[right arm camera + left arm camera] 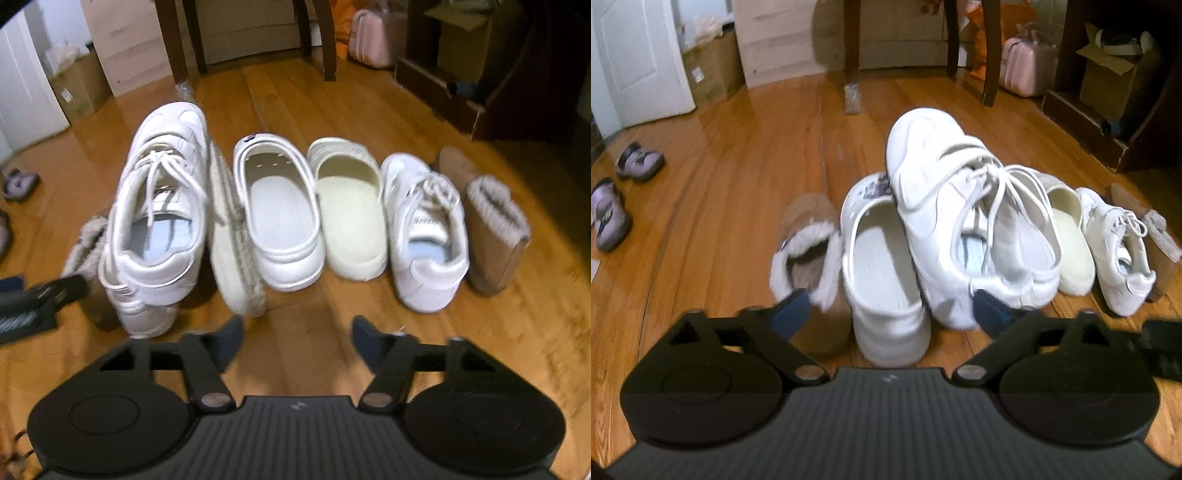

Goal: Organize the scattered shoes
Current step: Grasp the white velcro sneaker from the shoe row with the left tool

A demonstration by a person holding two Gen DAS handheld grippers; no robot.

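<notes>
Right wrist view: big white sneaker (155,221) lies tipped onto the white clog (280,214) in the floor row; both hand-held grippers, left (890,306) and right (295,339), gape empty. I'd pinch its stiff padded heel collar (light, I judge).
</notes>
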